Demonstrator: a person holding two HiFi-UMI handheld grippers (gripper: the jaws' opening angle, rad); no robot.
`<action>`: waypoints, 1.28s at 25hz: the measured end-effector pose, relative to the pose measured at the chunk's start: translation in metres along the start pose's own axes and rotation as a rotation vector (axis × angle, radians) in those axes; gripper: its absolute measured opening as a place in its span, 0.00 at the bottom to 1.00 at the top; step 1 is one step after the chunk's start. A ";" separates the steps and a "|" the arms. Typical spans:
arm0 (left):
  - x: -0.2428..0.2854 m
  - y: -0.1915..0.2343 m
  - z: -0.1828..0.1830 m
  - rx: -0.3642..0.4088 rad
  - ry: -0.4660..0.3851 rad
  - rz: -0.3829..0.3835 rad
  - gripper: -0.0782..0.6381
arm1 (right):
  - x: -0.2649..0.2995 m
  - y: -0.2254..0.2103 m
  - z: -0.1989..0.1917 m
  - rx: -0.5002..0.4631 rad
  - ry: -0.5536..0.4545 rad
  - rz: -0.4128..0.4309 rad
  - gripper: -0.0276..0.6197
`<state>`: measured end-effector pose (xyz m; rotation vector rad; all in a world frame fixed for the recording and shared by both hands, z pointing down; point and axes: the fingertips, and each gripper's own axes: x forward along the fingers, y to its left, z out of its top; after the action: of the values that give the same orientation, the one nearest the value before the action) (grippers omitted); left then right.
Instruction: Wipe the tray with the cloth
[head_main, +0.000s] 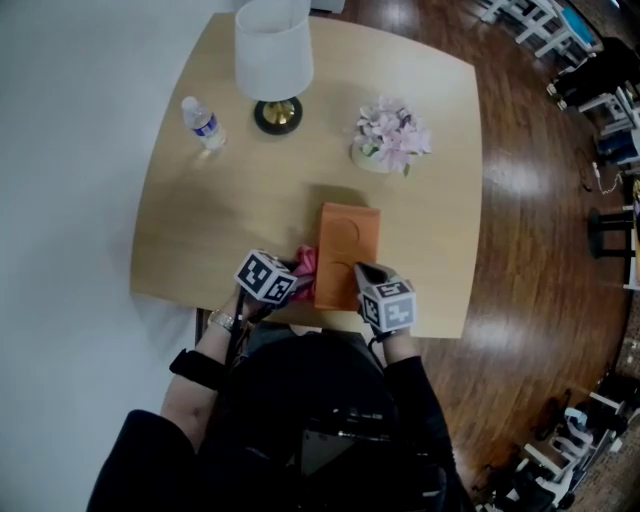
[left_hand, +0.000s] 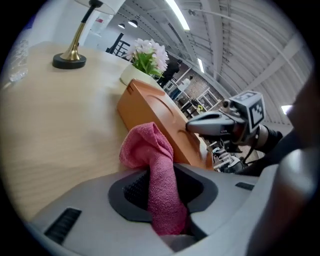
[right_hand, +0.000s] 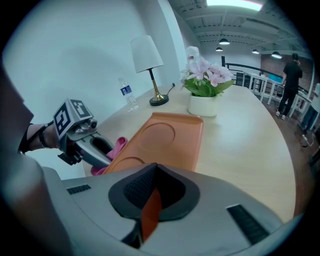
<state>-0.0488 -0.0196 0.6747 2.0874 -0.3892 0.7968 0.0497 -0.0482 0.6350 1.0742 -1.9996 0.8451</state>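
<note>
Holding the cloth (left_hand: 156, 150) bunched in the left gripper (head_main: 292, 276), whose jaws pinch it by the middle so a pink lobe sticks out ahead, we judge that the wiping has yet to start: the cloth sits just beside the tray (head_main: 346, 245), at its left side near the near end. The tray lies on the table (head_main: 220, 210) close to the near edge. The right gripper (head_main: 364, 272) is clamped on its near rim, an orange sliver showing between the pads. To wipe well we would bring the loose lobe over the rim, press it flat, work through both round hollows in long strokes, and let the right grip brace the tray against sliding. As for writing, the water bottle (head_main: 203, 122) carries a blue label too small to read; tray and cloth show no brand.
</note>
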 end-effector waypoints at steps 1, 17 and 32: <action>0.000 -0.007 -0.009 0.011 0.016 -0.008 0.29 | 0.000 0.000 0.001 -0.004 -0.002 -0.003 0.05; -0.016 -0.057 -0.057 0.115 0.079 -0.065 0.29 | 0.003 -0.001 -0.003 0.006 -0.037 -0.039 0.05; -0.061 -0.051 -0.068 0.250 0.229 -0.032 0.29 | -0.045 0.006 0.005 0.085 -0.138 -0.035 0.05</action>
<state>-0.0946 0.0646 0.6339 2.1927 -0.1354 1.0988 0.0617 -0.0315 0.5944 1.2426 -2.0674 0.8646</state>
